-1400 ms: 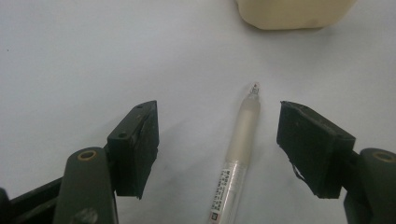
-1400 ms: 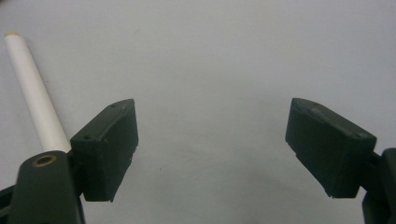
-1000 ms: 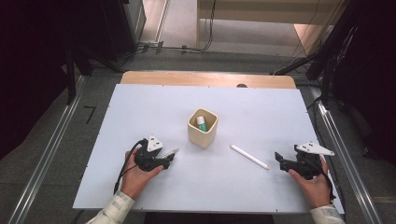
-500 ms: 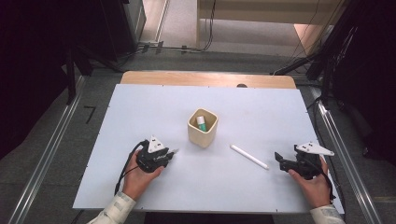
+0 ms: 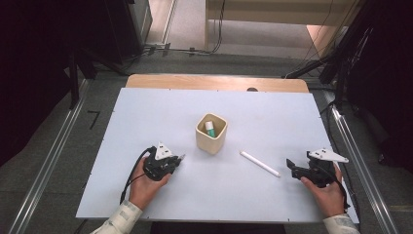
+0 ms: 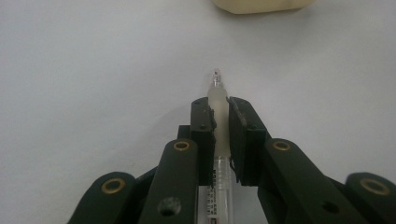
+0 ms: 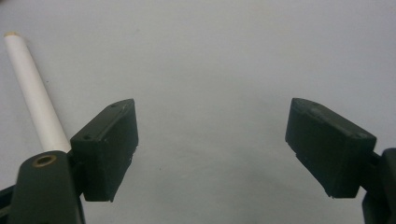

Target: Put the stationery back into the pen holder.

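My left gripper point(image 5: 178, 159) point(image 6: 219, 106) rests on the white table at the near left, pointing toward the cream cup point(image 5: 212, 132). Its jaws have just been closing and now press on a clear thin pen point(image 6: 217, 91), whose tip sticks out ahead of the pads. A green and white item point(image 5: 209, 128) stands inside the cup. At the near right, my right gripper point(image 5: 291, 164) point(image 7: 210, 140) lies open with nothing between its pads. A white stick point(image 5: 260, 163) point(image 7: 32, 98) lies just to its left on the table.
The white table point(image 5: 146, 112) has a wooden strip point(image 5: 214, 82) along its far edge. Metal rails point(image 5: 48, 161) run down both sides. Dark equipment and cables stand beyond the far edge. The cup's base point(image 6: 261, 4) shows ahead of the left gripper.
The left gripper's jaws have drawn together around the pen. Both hands stay where they were, and the cup and the white stick have not moved.
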Demonstrator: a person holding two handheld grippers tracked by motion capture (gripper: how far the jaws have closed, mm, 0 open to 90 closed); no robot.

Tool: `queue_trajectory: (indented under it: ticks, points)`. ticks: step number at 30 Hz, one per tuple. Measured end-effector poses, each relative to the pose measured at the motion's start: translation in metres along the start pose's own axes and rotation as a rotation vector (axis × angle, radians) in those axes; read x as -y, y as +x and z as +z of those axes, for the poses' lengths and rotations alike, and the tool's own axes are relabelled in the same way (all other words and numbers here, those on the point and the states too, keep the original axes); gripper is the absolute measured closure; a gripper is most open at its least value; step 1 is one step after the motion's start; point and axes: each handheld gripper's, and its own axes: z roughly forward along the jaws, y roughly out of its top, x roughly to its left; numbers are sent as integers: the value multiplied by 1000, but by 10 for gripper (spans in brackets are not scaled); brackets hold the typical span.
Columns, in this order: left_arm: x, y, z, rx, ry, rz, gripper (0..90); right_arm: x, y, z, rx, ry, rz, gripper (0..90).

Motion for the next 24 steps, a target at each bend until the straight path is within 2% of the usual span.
queue_trajectory:
  ticks: [10, 19, 24]
  points:
    - [-2, 4, -2, 43, -13, -59, 823, 0, -1, 0, 0, -1, 6, 156]
    - [-9, 6, -12, 57, -62, -94, 823, 0, -1, 0, 1, 0, 5, 156]
    - [-18, 7, -22, 63, -110, -111, 822, 0, 0, 0, 0, 1, 5, 156]
